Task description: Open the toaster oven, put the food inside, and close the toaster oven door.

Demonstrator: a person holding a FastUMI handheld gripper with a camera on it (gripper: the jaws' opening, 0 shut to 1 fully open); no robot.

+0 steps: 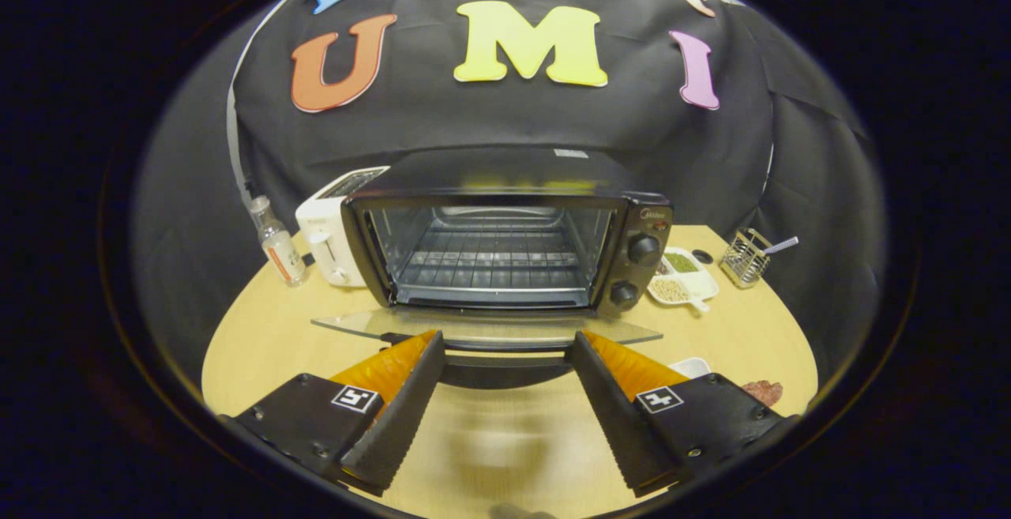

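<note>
Door's down: the toaster oven point(505, 227) sits mid-frame on the table point(261, 345), its glass door point(486, 328) flat. Jaws of the gripper point(505, 345) spread wide, empty, at the handle. Next, fetch the food point(764, 390), lower right.

The black toaster oven point(505, 235) stands open on the tabletop, glass door point(482, 327) folded flat, wire rack bare; reddish food point(764, 389) lies beside the right finger.
</note>
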